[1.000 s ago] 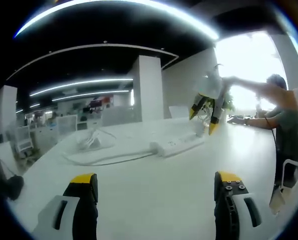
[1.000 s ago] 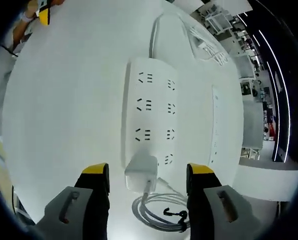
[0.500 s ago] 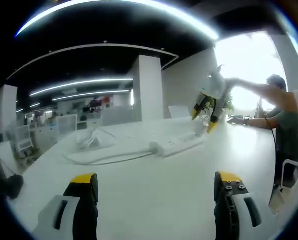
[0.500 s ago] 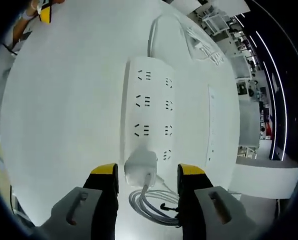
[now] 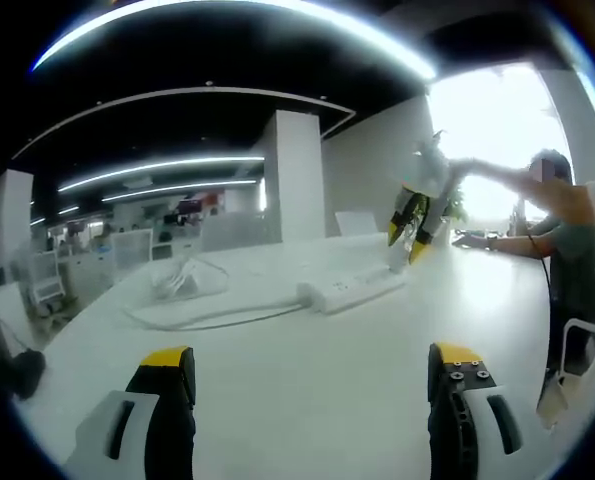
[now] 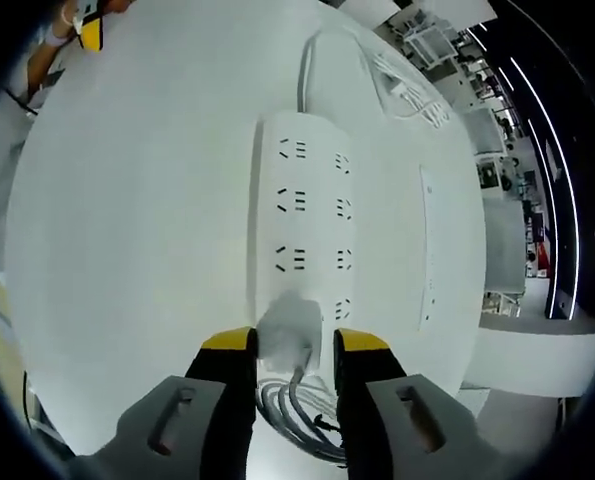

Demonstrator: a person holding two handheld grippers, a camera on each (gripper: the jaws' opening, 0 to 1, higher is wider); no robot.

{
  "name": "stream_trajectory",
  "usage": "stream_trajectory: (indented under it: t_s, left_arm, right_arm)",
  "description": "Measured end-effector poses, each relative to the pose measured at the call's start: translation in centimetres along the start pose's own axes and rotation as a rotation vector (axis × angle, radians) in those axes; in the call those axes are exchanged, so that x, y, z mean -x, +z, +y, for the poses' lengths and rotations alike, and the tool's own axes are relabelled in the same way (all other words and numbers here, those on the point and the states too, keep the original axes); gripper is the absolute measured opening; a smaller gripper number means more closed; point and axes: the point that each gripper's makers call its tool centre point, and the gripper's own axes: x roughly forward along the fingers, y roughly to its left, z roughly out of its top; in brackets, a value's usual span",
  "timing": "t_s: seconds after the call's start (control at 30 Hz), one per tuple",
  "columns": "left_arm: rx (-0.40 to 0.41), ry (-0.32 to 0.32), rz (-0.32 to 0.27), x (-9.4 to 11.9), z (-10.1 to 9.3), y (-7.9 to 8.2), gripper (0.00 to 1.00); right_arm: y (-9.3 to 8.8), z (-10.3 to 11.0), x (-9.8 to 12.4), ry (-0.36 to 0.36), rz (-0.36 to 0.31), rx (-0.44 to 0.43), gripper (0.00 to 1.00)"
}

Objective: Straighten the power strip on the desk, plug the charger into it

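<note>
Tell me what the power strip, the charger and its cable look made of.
Power strip: white moulded plastic, probably; smooth matte top with crisp socket slots. Charger: similar white plastic, slightly glossy, blurred here. Cable: pale rubbery sheath, judging by its loose coils.

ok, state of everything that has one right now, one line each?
power strip: flat on the desk, sockets up, those in view empty.
charger: at the strip's near end, between the right gripper's jaws; cannot tell if seated.
charger cable: coiled on the desk beneath the jaws.
right gripper: jaws closed against the charger.
left gripper: open, empty, above the desk.
</note>
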Motion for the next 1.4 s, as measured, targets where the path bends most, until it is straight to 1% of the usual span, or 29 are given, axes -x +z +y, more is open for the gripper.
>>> stream_trajectory:
  t_s: [0.23,0.33,0.43,0.57,0.87,0.9,0.93,0.97,1.1,1.17,1.27,1.4]
  left_arm:
    - [-0.004,-0.005,0.003,-0.1,-0.1,0.1,0.99]
    - [-0.006,-0.004,0.004,-0.2,-0.2,0.2,0.99]
    - [-0.011,-0.008,0.006,-0.4,-0.4,0.3,0.99]
    - [-0.011,-0.010,0.009,-0.6,-0.5,0.3,0.99]
    - [-0.010,-0.009,0.008,-0.9,-0.6,0.3,0.99]
    - [-0.009,-0.007,0.007,-0.9,-0.5,0.3,0.99]
    - [-0.008,-0.006,0.008,-0.9,-0.5,0.3,0.99]
    - [-0.009,-0.005,0.008,-0.9,-0.5,0.3,0.99]
    - [-0.006,0.001,0.009,-1.1,-0.4,0.3,0.99]
    - [-0.005,0.002,0.009,-1.2,-0.4,0.3,0.99]
    - [-0.004,0.001,0.008,-1.2,-0.5,0.3,0.99]
    - [-0.004,0.003,0.008,-1.1,-0.4,0.2,0.99]
  right_arm:
    - [0.0,0.0,-0.1,0.016,0.002,0.006,0.24]
    - [0.0,-0.2,0.0,0.034,0.002,-0.009,0.24]
    - [0.0,-0.3,-0.1,0.058,0.002,-0.028,0.23]
    - [0.0,-0.7,-0.2,0.115,0.019,-0.085,0.23]
    - [-0.3,-0.7,-0.4,0.186,0.030,-0.113,0.22]
    - [-0.2,-0.7,-0.5,0.191,0.027,-0.111,0.22]
    - [0.0,-0.7,-0.6,0.196,0.027,-0.126,0.22]
    - [0.0,-0.7,-0.6,0.202,0.042,-0.102,0.22]
    - [0.2,-0.7,-0.8,0.202,0.082,-0.081,0.22]
    - [0.1,-0.7,-0.8,0.203,0.088,-0.083,0.22]
    - [0.0,-0.6,-0.7,0.199,0.064,-0.086,0.22]
    - [0.1,-0.4,-0.9,0.166,0.057,-0.072,0.22]
